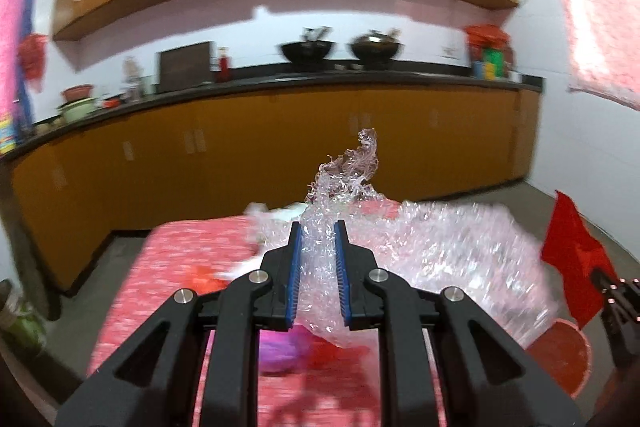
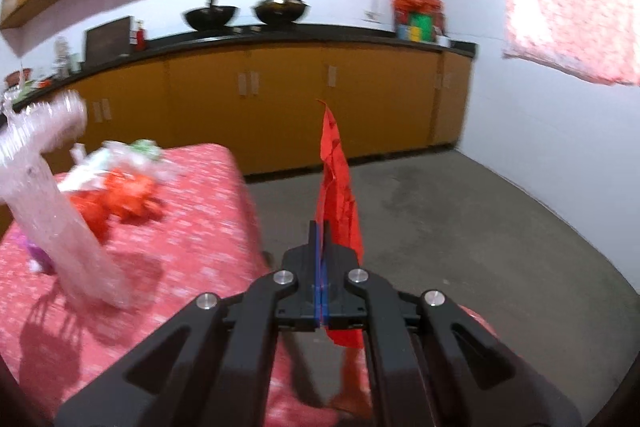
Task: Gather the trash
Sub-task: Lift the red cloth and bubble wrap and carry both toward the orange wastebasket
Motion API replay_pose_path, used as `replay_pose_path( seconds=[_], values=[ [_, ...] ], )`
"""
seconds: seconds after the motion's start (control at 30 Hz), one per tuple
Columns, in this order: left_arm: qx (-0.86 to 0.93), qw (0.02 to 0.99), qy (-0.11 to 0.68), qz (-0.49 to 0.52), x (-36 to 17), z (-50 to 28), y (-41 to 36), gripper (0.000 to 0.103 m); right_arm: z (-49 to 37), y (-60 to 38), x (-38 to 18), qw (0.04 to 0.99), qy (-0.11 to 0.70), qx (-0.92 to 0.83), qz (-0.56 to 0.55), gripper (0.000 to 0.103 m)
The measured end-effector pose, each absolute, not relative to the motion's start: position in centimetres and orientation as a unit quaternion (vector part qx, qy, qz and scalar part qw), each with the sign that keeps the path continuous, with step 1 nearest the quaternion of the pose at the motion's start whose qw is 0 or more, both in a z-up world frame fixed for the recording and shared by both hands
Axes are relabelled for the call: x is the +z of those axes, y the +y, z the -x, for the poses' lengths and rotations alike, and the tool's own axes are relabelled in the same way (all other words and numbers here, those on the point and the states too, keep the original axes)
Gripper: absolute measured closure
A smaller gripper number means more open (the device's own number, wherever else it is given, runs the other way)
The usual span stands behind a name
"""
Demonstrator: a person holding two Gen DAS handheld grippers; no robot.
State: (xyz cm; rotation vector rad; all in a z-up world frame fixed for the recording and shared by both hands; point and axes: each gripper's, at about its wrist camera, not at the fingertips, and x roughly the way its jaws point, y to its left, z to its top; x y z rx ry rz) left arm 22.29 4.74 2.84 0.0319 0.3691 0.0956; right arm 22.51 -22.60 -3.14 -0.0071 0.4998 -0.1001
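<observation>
Left wrist view showed the left gripper (image 1: 318,259) with its jaws narrowed onto a crumpled sheet of clear bubble wrap (image 1: 420,251), a twisted tuft sticking out past the jaw tips and the bulk spilling off to the right of them. I judged it was pinched at a bunched fold so the loose sheet would lift in one piece off the red patterned tabletop (image 1: 180,255). Below the jaws lay a blurred purple scrap (image 1: 280,351). In the right wrist view the right gripper (image 2: 321,267) had its jaws pressed together on a thin red plastic scrap (image 2: 338,195), which stood up beyond the tips and hung beneath them, clear of the tabletop. More red and white crumpled litter (image 2: 116,183) lay well left of those jaws, not yet collected.
</observation>
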Motion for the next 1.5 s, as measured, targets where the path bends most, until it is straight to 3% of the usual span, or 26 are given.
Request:
replay_pose_path(
  seconds=[0.27, 0.7, 1.1, 1.5],
  values=[
    [-0.005, 0.979, 0.202, -0.027, 0.6, -25.4, -2.2, 0.087, -21.3, -30.1, -6.0, 0.952, 0.278, -0.123, -0.017, 0.101],
    [0.133, 0.974, 0.181, -0.015, 3.3, -25.5, 8.3, 0.087, -22.1, -27.8, -6.6, 0.955, 0.28, -0.093, -0.014, 0.101],
    [0.189, 0.969, 0.156, -0.027, 7.0, -24.9, 12.7, 0.087, -21.9, -26.6, -4.3, 0.962, 0.261, -0.081, -0.009, 0.101],
    [0.046, 0.983, 0.167, -0.056, 5.9, -25.5, 1.2, 0.087, -21.3, -29.4, -5.7, 0.954, 0.275, -0.118, -0.008, 0.101]
  ],
)
